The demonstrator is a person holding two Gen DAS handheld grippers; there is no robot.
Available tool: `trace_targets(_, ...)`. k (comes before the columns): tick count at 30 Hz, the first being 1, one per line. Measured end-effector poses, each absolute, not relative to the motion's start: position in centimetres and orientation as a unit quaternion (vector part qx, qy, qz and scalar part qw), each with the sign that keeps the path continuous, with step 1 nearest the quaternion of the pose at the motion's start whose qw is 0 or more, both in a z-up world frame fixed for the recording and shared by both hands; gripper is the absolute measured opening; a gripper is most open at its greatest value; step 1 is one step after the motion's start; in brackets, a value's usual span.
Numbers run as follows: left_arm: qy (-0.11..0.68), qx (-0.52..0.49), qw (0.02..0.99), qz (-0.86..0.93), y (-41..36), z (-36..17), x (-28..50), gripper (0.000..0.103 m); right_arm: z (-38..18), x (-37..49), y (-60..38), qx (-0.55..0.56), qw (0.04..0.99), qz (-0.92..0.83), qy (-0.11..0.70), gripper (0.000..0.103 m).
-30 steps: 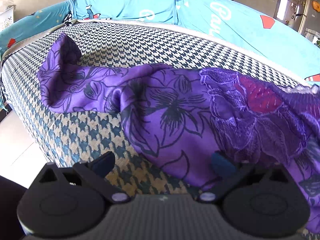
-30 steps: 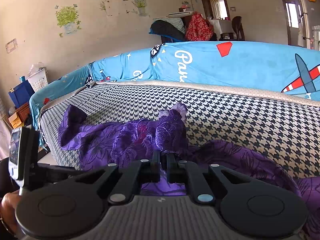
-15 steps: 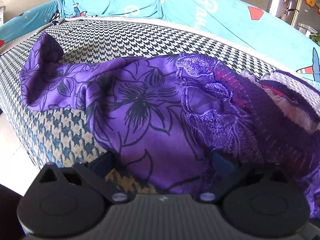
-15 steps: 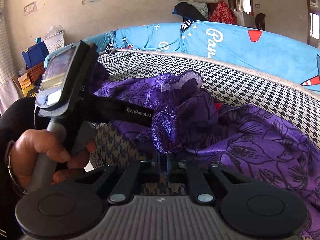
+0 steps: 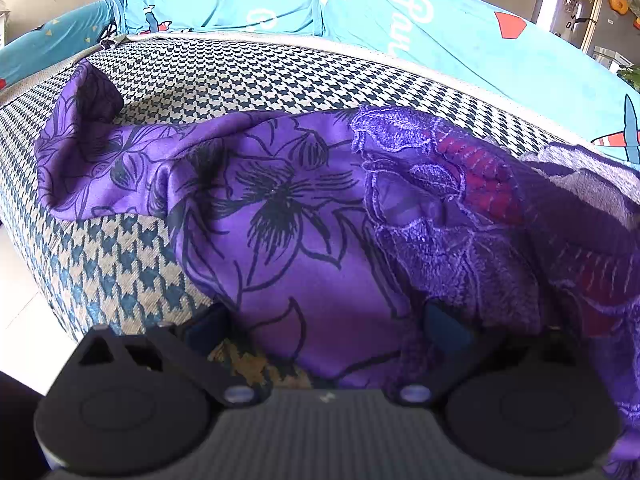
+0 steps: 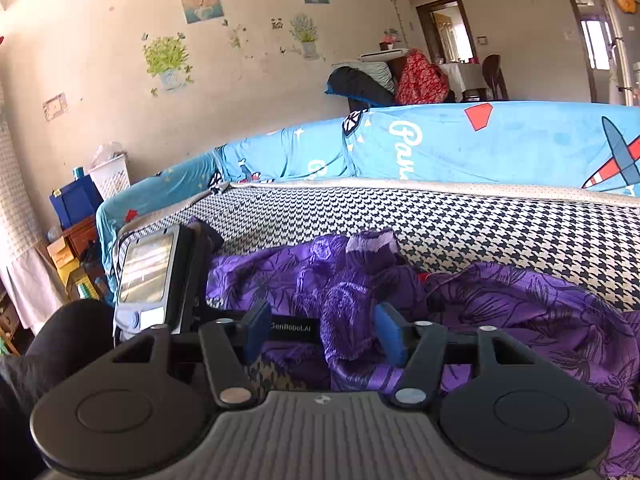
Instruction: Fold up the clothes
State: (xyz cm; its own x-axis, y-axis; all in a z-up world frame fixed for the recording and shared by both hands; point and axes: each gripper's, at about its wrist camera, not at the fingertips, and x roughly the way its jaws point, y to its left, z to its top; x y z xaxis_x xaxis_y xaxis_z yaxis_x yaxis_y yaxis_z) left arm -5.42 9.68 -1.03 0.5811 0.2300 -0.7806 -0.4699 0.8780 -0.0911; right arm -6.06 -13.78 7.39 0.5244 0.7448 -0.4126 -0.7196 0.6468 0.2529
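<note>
The purple floral garment [image 5: 304,216] looks light, limp and slippery, best pinched at a hem; left gripper [image 5: 324,326] wide over it, right gripper [image 6: 320,332] opening around its lace fold

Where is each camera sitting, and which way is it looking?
Left wrist: sits on the left gripper, looking down at the purple garment on the checked sofa seat; only its own fingers show.
Right wrist: sits on the right gripper, its jaws opening with garment between them, looking across the sofa toward the wall; the left gripper and a dark sleeve show.
Both share the garment, seat and blue cover.
</note>
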Motion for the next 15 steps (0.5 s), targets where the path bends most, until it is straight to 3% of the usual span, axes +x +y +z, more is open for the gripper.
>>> trace_targets(12,0.418,-0.154,0.876,0.186,10.6,-0.9,-5.8,0.103,5.6,-2.1,-8.4,0.005,0.885,0.367,0.287,0.072)
trace_targets(14,0.416,-0.159,0.875,0.191,11.1,-0.6,-6.1,0.103,5.1,-1.6,-8.0,0.005,0.885,0.357,0.298,0.057)
trace_targets(15,0.414,-0.162,0.874,0.194,11.4,-0.4,-6.3,0.103,4.9,-1.4,-7.9,0.003,0.886,0.35,0.303,0.038)
